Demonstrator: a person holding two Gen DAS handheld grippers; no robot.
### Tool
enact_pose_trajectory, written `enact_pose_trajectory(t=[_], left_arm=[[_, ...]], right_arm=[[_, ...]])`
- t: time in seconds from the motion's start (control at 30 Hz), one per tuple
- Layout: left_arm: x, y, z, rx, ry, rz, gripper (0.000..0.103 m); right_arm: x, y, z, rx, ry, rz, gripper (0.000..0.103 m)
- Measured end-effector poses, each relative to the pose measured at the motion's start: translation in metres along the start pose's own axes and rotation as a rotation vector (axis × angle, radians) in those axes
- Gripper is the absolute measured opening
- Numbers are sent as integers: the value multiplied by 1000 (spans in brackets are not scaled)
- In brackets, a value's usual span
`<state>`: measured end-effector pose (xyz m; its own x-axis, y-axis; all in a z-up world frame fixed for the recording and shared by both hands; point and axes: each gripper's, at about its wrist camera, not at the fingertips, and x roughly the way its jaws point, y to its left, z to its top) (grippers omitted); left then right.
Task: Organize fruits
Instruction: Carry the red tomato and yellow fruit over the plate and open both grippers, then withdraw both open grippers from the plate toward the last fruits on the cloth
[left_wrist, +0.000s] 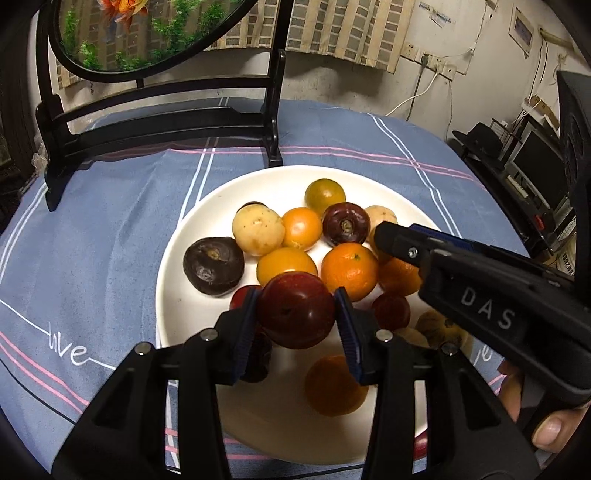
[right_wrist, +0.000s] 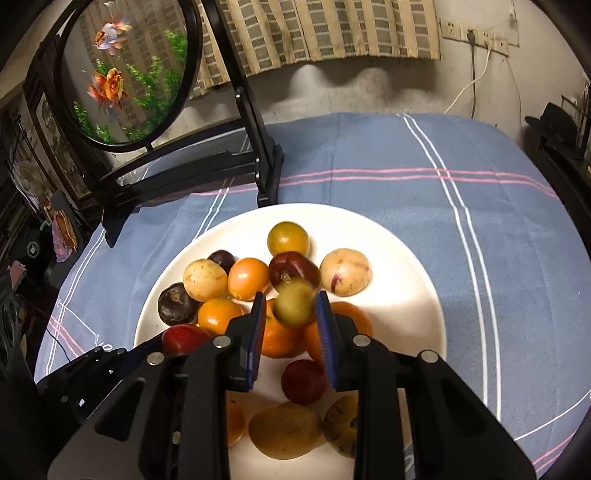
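Note:
A white plate (left_wrist: 192, 236) on a blue cloth holds several fruits: oranges, pale yellow fruits and dark purple ones. My left gripper (left_wrist: 295, 314) is shut on a red plum (left_wrist: 295, 310) and holds it above the plate's near side. My right gripper (right_wrist: 290, 314) has a blurred yellow-green fruit (right_wrist: 293, 302) between its blue pads, above the oranges (right_wrist: 280, 338); whether the pads touch it is unclear. The right gripper shows in the left wrist view (left_wrist: 384, 236) reaching in from the right. The plate shows in the right wrist view (right_wrist: 406, 266) too.
A black stand (left_wrist: 162, 125) with a round fish picture (right_wrist: 125, 74) stands behind the plate at the back left. The blue striped cloth (right_wrist: 443, 206) covers the table. Shelves and cables lie beyond the table's right edge (left_wrist: 517, 162).

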<state>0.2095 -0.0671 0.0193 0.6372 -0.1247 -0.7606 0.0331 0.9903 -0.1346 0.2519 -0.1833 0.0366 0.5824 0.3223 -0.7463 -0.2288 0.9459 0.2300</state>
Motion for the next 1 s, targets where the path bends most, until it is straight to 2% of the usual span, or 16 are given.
enact_pose_trajectory(t=[0.07, 0.1, 0.43, 0.73, 0.77, 0.83, 0.87, 0.93, 1.0], left_arm=[[-5, -2, 0, 7, -35, 9, 74], [-9, -2, 1, 5, -58, 14, 75], [-37, 0, -3, 0, -78, 5, 78], [-78, -6, -28, 13, -94, -4, 79], [-84, -6, -32, 17, -98, -4, 79], [-93, -6, -43, 23, -108, -1, 84], [-98, -5, -50, 24, -114, 2, 88], [-107, -2, -65, 21, -127, 6, 88], [-111, -1, -78, 27, -124, 7, 88]], right_arm=[[0, 0, -1, -1, 4, 3, 29], [0, 0, -1, -4, 6, 3, 29], [-39, -16, -13, 64, -49, 40, 29], [-95, -15, -50, 51, -105, 17, 29], [-102, -13, -57, 43, -112, 14, 30], [-110, -11, -68, 34, -116, 4, 42], [-114, -10, -75, 29, -118, -4, 59], [-126, -11, -94, 29, -168, -31, 59], [-129, -11, -106, 18, -152, -28, 59]])
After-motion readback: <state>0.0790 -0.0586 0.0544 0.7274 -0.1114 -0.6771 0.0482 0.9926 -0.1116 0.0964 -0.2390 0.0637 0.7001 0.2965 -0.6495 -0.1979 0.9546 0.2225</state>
